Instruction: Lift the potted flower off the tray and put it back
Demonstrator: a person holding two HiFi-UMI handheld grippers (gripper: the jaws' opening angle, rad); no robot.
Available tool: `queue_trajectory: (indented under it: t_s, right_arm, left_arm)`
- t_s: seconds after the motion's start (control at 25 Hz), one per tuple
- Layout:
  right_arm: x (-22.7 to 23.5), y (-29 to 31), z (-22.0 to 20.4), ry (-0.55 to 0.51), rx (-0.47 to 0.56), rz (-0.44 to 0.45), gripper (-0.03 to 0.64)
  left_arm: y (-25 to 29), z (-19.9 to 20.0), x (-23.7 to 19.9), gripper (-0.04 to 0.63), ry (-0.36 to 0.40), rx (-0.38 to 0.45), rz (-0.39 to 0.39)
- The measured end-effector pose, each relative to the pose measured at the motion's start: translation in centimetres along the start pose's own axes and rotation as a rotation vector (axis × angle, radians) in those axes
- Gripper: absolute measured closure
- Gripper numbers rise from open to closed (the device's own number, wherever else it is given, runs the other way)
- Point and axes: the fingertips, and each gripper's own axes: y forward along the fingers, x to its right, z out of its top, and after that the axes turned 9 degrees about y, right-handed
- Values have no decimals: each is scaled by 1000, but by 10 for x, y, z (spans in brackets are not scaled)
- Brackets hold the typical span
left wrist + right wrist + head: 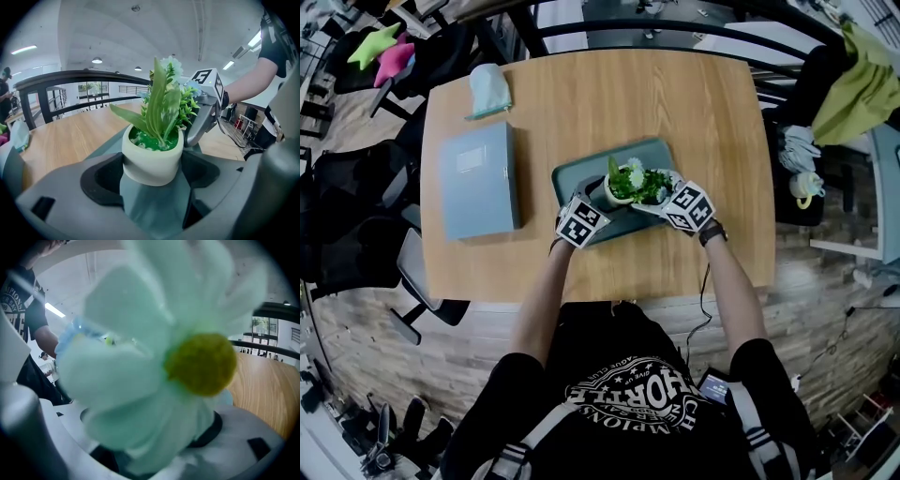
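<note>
On wooden table: tray, potted flower, binder.

A pale wooden table fills the middle of the scene. On its left side lies a grey-blue binder, flat, and at the far left corner a light blue cloth. Beyond that corner sit a green star-shaped cushion and a pink one, touching. A black chair stands left of the table. To the right hang a yellow-green cloth and, nearer, a pale mug. A black railing runs behind the table's far edge.
</note>
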Motion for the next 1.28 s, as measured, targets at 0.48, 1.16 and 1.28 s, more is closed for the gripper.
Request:
queue_trajectory:
  t_s: [0.48, 1.16, 1.28]
  right_arm:
    - [-23, -15, 23, 15, 40, 14, 206]
    - [-69, -71, 59, 54, 144, -10, 202]
    - [-79, -84, 70, 46, 169, -20, 202]
  left_arm:
    - [-27, 17, 0, 192, -29, 30, 14]
    - [-76, 75, 28, 192, -41, 83, 6]
    - [-89, 89, 31, 192, -28, 90, 11]
